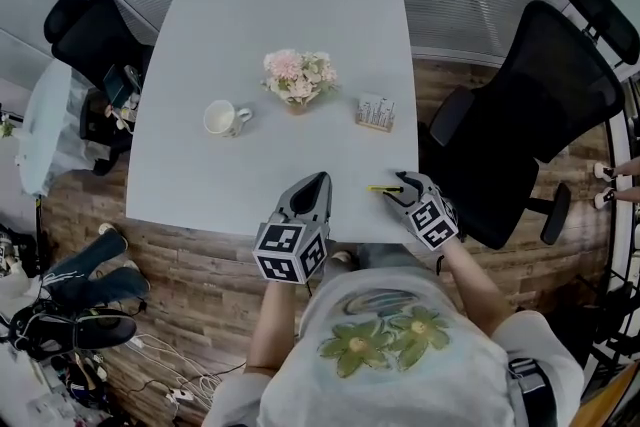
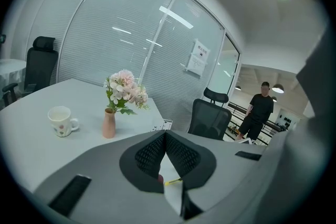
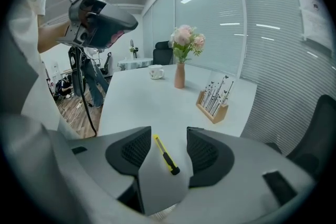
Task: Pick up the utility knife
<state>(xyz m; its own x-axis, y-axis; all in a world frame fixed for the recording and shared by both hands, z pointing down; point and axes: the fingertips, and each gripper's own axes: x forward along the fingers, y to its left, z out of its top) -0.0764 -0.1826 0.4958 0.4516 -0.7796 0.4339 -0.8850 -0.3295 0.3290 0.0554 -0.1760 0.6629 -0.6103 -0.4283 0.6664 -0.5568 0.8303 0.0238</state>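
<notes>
Head view is showing a pale grey table point(image 1: 250, 45) filling the middle of the frame, with the utility knife point(image 1: 384, 187) lying flat near its lower edge, right of centre. The right gripper point(image 1: 400, 183) is reaching over that edge, its tip sitting right at the knife.

In the right gripper view, the right gripper point(image 3: 165, 152) is holding its jaws wide apart, and the yellow-and-black knife point(image 3: 166, 155) is lying on the tabletop in the gap between them, slanting from upper left to lower right. Neither pad is pressing on it, so nothing is being gripped.

The left gripper point(image 1: 312, 183) is hovering over the table's lower edge, just left of centre in the head view. In the left gripper view its jaws point(image 2: 165, 136) are meeting at the tips with nothing between them, and a sliver of the yellow knife point(image 2: 173, 181) is peeking out below them.

Higher in the head view, a mug point(image 1: 222, 118), a vase of pink flowers point(image 1: 298, 78) and a small wooden holder point(image 1: 375, 112) are standing across the table's middle. A black office chair point(image 1: 530, 115) is sitting at the right.
</notes>
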